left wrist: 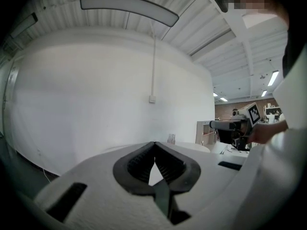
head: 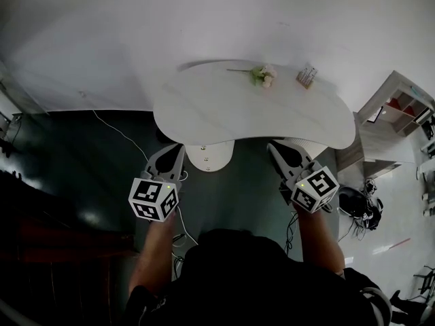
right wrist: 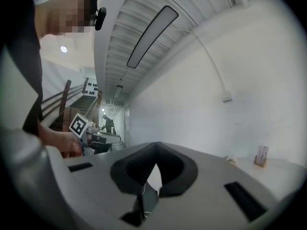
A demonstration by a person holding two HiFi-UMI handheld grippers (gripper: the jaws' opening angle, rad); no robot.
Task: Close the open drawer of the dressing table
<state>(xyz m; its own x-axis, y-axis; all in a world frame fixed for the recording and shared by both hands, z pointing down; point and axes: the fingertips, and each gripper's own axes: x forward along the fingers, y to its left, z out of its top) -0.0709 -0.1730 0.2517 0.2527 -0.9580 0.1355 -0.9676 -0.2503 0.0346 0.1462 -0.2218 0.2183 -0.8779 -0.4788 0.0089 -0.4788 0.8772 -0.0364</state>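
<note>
1. Well, in the head view the white dressing table (head: 204, 107) stands at 12 o'clock from me, against the wall. Its drawer (head: 211, 158) juts from under the front edge as a rounded white tongue over the dark floor (head: 81, 168). My left claw (head: 179, 152) hangs just beside the drawer at its 9 o'clock, its tip close to the table's edge. I cannot tell whether it touches anything. My right claw (head: 274, 148) sits apart from the drawer at its 3 o'clock, its tip also at the table's edge. On the tabletop a flower sprig (head: 261, 75) lies toward 12 o'clock and a small holder (head: 306, 77) toward 1 o'clock. A shelf unit (head: 401, 107) stands at the table's 3 o'clock.

2. In the left gripper view, my left claw's jaws are pressed together at the tips and pinch nothing. A thin wedge of white shows through the gap behind the tips. The tabletop lies just past the jaws at 12 o'clock, with the small holder beyond. A wall box (left wrist: 152, 98) sits above at 12 o'clock, and my right claw shows at 3 o'clock.

3. In the right gripper view, my right claw's jaws likewise meet at the tips with nothing between them. The small holder stands at 4 o'clock on the tabletop, and my left claw shows at 9 o'clock.
</note>
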